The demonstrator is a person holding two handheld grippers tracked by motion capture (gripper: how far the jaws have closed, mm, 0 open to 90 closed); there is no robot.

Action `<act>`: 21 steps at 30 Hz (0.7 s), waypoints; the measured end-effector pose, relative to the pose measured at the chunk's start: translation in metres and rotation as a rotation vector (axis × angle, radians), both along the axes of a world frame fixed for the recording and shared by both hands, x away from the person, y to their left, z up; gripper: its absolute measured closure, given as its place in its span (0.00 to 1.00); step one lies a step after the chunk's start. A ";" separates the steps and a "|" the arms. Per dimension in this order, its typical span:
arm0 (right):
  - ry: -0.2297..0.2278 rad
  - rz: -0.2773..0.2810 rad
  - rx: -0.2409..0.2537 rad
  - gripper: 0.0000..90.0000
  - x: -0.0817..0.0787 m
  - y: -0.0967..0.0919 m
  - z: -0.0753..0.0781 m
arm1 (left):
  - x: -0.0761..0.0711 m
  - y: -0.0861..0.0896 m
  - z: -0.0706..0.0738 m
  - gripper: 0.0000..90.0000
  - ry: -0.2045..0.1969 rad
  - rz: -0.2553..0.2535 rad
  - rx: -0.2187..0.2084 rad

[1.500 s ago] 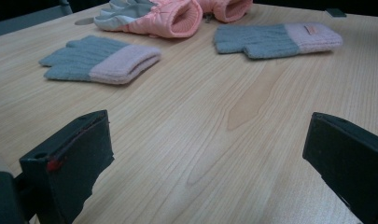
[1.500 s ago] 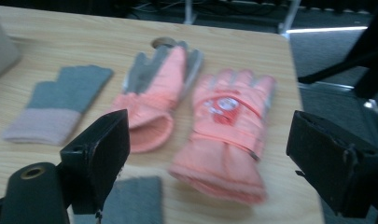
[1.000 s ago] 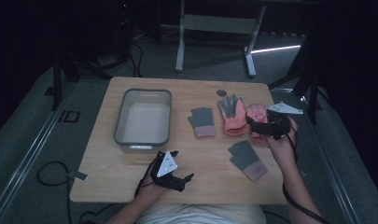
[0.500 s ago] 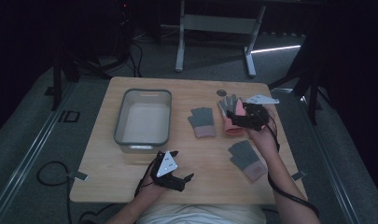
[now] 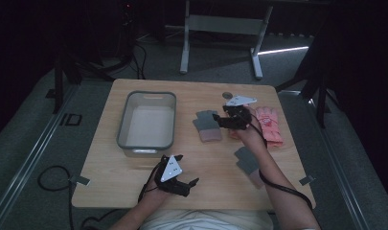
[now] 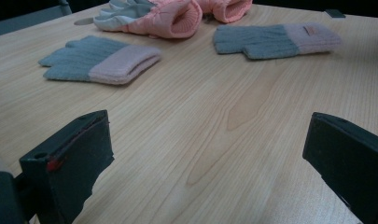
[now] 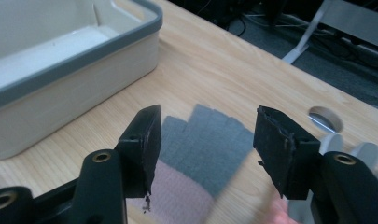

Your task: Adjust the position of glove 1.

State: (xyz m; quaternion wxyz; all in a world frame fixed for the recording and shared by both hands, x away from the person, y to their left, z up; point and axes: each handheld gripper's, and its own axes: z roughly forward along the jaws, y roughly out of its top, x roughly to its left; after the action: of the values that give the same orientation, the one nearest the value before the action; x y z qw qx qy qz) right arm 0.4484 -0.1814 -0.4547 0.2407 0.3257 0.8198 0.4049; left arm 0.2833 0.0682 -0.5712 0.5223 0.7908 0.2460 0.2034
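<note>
A grey-rimmed white plastic tub (image 5: 146, 123) is seen on the left half of the light wooden table (image 5: 110, 167), with bare wood along its near rim. The left gripper (image 5: 183, 184) is held close to the table's near edge, its jaws spread wide with nothing between them (open wood lies ahead of it). A grey knitted glove with a pink cuff (image 5: 207, 126) lies flat between the tub and the right gripper (image 5: 217, 120), which is poised just above it; the jaws have just been closing, are half-narrowed and not yet pressed on the knit. A second grey glove (image 5: 249, 162) and a pink glove (image 5: 269, 125) are found further right, the latter near the right edge.
</note>
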 end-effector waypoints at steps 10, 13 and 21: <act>0.079 0.023 -0.062 0.54 0.030 0.023 -0.030 | 0.000 0.000 0.000 0.01 0.000 0.001 -0.001; 0.099 0.010 -0.077 0.57 0.039 0.026 -0.039 | 0.000 0.000 0.000 0.01 -0.001 0.000 -0.001; 0.176 0.027 -0.088 0.64 0.057 0.031 -0.059 | 0.001 0.001 0.000 0.01 0.008 0.002 -0.009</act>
State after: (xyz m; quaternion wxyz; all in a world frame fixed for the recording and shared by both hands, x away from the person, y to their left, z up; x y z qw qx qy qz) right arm 0.5053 -0.1505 -0.5133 0.1765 0.3379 0.8590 0.3417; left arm 0.2842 0.0692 -0.5712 0.5248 0.7889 0.2496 0.1997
